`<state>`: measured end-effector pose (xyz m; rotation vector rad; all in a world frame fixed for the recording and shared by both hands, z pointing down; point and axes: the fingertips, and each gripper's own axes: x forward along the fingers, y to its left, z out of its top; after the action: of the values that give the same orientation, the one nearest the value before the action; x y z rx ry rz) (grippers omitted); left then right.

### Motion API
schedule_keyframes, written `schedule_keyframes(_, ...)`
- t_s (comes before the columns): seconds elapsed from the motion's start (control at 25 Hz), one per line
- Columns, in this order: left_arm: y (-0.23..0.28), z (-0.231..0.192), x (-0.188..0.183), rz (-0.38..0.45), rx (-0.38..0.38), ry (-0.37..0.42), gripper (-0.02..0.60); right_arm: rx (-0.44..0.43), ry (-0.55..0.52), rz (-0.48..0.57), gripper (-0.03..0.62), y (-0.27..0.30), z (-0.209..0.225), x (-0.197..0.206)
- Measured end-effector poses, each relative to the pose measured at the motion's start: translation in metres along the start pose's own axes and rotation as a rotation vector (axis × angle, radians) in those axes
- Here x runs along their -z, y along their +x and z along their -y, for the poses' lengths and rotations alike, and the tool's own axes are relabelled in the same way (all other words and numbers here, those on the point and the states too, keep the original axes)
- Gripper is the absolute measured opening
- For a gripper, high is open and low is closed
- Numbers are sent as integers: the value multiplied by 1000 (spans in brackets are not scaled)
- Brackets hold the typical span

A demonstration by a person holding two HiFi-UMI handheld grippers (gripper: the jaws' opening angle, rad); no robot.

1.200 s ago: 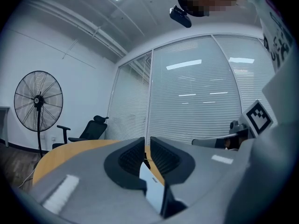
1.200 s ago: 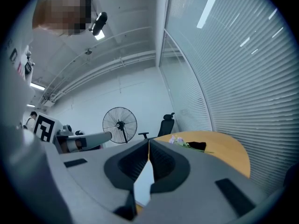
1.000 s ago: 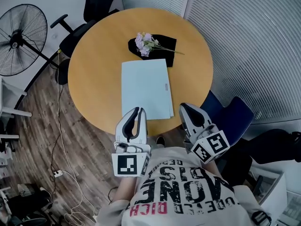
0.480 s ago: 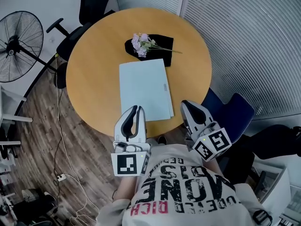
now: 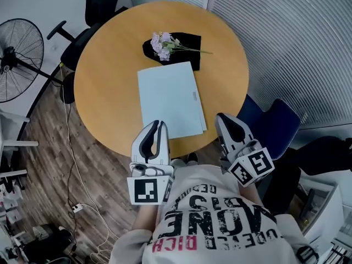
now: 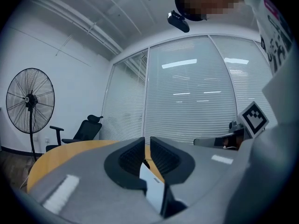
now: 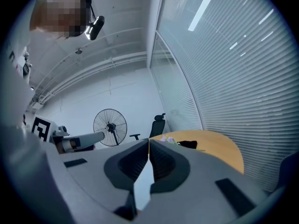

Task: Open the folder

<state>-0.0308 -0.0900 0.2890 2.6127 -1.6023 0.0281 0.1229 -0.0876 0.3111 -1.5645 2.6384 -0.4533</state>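
A pale blue folder (image 5: 169,100) lies shut and flat in the middle of the round wooden table (image 5: 110,81). My left gripper (image 5: 158,124) hovers over the table's near edge, just short of the folder's near left corner. Its jaws stand a narrow slit apart with nothing between them. In the left gripper view (image 6: 147,140) a strip of the folder (image 6: 153,186) shows low down through the gap behind the jaws. My right gripper (image 5: 221,116) hangs just off the table's near right rim, beside the folder's near right corner. Its tips meet in the right gripper view (image 7: 148,141), shut on nothing.
A sprig of pale purple flowers (image 5: 163,43) lies on a black cloth (image 5: 184,43) just beyond the folder. A dark office chair (image 5: 99,4) and a standing fan (image 5: 16,59) are at the far left. A blue chair (image 5: 275,128) stands near right, and slatted glass walls (image 5: 297,37) run behind.
The head view has shifted a little, so the table sits slightly higher in the frame. Both grippers stay by the near edge, and the folder has not moved.
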Motion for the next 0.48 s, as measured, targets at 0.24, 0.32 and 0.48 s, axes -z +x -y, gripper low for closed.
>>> schedule_keyframes(0.24,3,-1,9,-21,11,2,46,18,5,-16,12,-3,5,7)
schedule_keyframes(0.32,5,-1,16,-36,14,-3,46,22,9,-24,12,-3,9,12)
schedule_keyframes(0.48,8,0,32,-68,15,-15,46,27,19,-50,12,-2,15,25)
